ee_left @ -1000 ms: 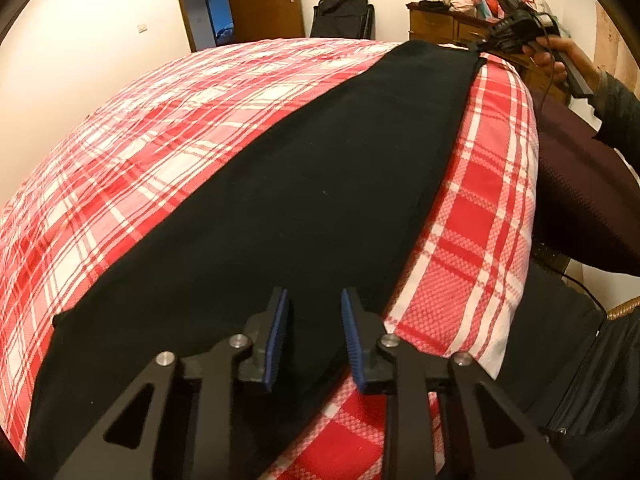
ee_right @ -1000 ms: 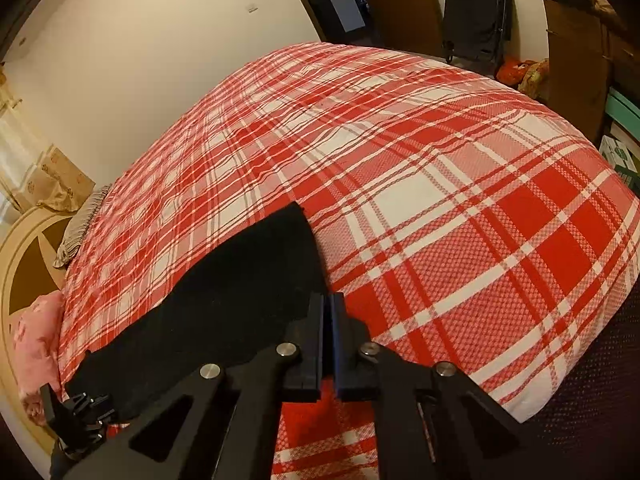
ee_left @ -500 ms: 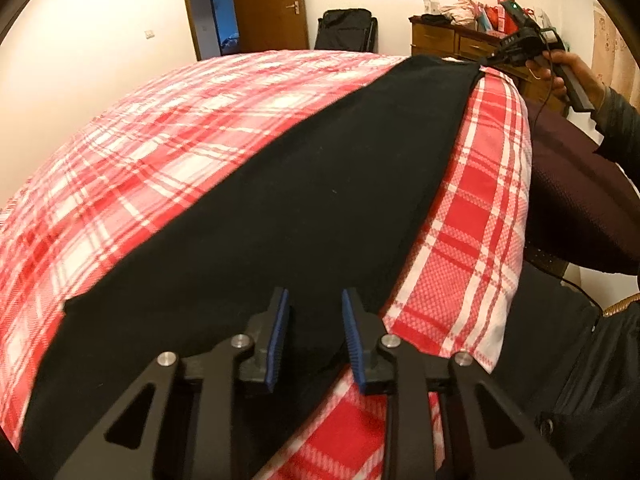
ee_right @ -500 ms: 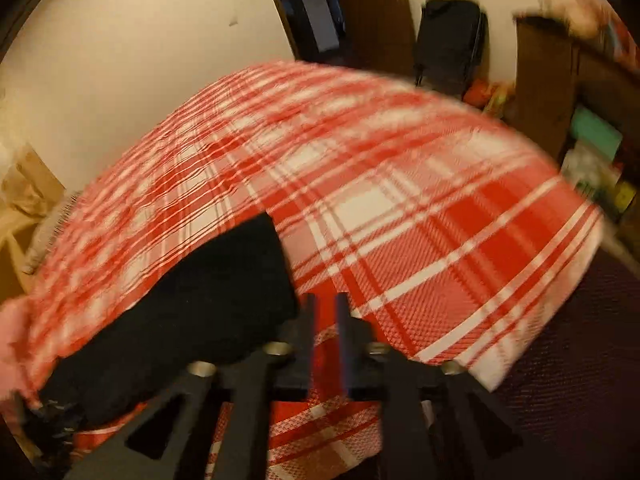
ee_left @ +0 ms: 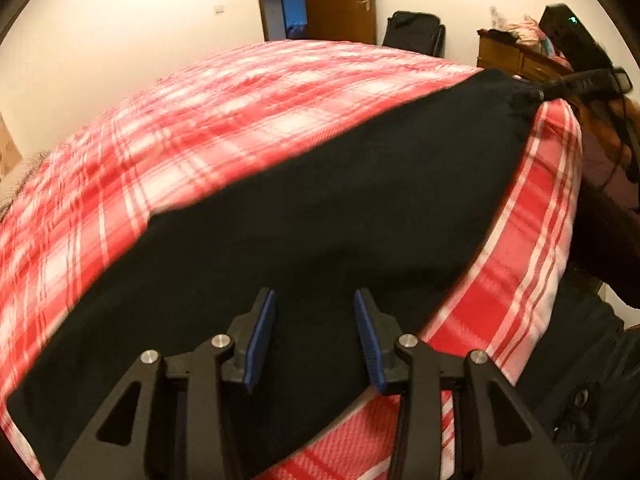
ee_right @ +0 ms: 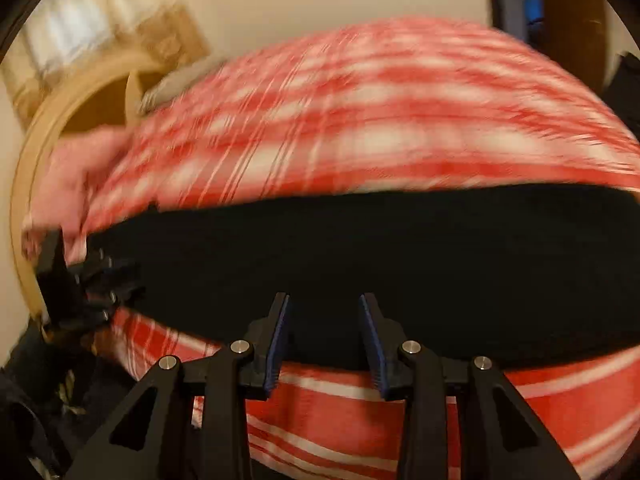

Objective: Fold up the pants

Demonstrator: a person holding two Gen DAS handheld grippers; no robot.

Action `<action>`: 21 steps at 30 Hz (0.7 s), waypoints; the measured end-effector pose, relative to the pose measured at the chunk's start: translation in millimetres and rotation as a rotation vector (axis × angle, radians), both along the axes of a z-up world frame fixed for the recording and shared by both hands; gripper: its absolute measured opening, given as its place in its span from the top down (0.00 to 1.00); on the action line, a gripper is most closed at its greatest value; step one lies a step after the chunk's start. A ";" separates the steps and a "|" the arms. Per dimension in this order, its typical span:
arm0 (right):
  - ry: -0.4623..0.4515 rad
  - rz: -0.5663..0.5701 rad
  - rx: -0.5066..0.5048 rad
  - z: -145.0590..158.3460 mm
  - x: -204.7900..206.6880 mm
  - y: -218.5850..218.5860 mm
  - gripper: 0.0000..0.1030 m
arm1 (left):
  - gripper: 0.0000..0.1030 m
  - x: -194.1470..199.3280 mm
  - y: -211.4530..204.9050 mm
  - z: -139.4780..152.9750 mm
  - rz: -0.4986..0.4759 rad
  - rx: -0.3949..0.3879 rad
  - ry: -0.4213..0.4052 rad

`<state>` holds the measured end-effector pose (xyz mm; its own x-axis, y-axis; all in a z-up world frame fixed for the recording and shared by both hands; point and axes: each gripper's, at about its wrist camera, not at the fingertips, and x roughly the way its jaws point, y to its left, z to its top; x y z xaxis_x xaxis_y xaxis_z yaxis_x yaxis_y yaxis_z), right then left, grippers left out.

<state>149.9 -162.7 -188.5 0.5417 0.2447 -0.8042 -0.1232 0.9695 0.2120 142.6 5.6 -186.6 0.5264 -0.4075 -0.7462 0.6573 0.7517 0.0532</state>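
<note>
A red-and-white checked bedspread [ee_left: 280,120] covers the bed. The black pants [ee_left: 320,220] lie flat in a long strip along its near edge. The left gripper [ee_left: 314,336] hovers released, jaws apart, over one end; the right gripper [ee_right: 325,340] hangs over the pants, likewise spread and holding nothing.

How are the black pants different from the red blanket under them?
The black pants are plain and dark all over; the red blanket has white checks. The pants make a long narrow strip near the bed's edge; the blanket spreads over the whole bed. The pants lie on top; the blanket lies underneath. Both are soft cloth, lying flat.
</note>
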 end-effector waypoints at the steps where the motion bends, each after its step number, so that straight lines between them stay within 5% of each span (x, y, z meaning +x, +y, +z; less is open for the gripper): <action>1: 0.023 0.013 -0.015 -9.4 1.2 6.1 0.64 | 0.53 -1.0 1.7 -0.5 -0.001 -0.008 0.005; 5: -0.019 0.046 -0.141 -14.3 -6.0 23.1 0.63 | 0.50 -4.4 7.5 -2.1 0.005 -0.005 -0.007; 10: -0.061 0.067 -0.064 4.8 7.2 43.6 0.62 | 0.44 -3.0 16.1 -1.3 0.062 -0.014 -0.001; 16: 0.021 0.242 -0.144 -39.2 26.0 120.4 0.58 | 0.41 1.4 14.5 -1.5 0.098 -0.002 0.009; 18: -0.027 0.248 -0.181 -44.0 19.6 130.4 0.47 | 0.40 2.2 15.1 -2.2 0.103 -0.002 0.015; 21: -0.041 0.270 -0.192 -41.8 16.9 134.3 0.45 | 0.36 0.6 13.6 -2.1 0.098 -0.001 0.019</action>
